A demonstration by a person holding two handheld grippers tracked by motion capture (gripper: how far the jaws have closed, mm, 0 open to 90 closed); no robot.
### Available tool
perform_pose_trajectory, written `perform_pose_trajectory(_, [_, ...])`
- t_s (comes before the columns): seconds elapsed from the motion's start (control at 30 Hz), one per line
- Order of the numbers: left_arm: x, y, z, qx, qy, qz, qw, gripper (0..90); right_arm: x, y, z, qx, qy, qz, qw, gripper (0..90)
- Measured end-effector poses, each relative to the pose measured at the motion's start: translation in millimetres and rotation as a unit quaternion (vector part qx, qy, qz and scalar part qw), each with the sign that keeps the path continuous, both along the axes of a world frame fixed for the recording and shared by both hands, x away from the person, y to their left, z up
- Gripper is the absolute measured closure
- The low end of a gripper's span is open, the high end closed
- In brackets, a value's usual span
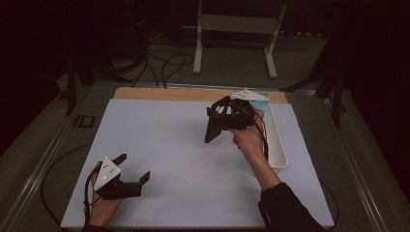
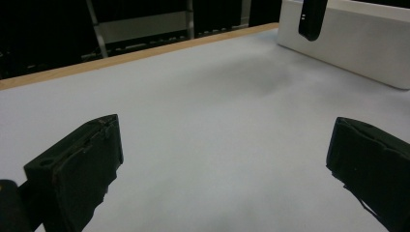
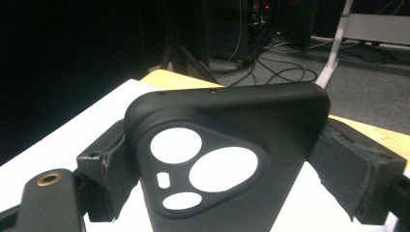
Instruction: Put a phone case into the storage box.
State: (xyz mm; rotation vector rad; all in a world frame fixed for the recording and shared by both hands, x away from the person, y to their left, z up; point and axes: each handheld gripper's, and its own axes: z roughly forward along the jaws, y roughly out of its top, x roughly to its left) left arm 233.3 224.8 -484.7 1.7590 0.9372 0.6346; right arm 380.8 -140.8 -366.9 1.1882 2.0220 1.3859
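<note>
High view: right gripper (image 1: 212,126) raised over white table (image 1: 169,145), clamping black phone case (image 1: 211,131) that hangs down, beside white tray (image 1: 276,145). Left gripper (image 1: 133,169) near front edge, jaws wide, nothing held.

Left gripper view: jaws wide apart above table (image 2: 193,121); tray (image 2: 348,43) ahead.

Right gripper view: case (image 3: 227,159) pinched between both jaws, camera cutouts facing lens.

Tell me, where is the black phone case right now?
The black phone case is up off the table, clamped in the right gripper, just left of the white tray in the high view.
</note>
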Motion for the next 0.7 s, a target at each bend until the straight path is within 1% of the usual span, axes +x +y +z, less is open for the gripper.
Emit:
perform_pose_trajectory(0.33, [-0.3,-0.1,0.0,-0.001,-0.001,0.000,1.0000,0.4,8.6,-1.4,1.8,-0.004,0.000,-0.009,1.0000,14.9])
perform_pose_trajectory(0.5, [-0.2,-0.2,-0.1,-0.002,-0.001,0.000,1.0000,0.4,13.2,-2.7,3.9,0.002,0.001,-0.012,0.9999,14.9])
perform_pose_trajectory(0.7, [-0.4,0.2,0.3,-0.002,-0.002,0.001,1.0000,0.4,18.8,-4.1,6.4,-0.002,-0.002,-0.020,0.9998,15.0])
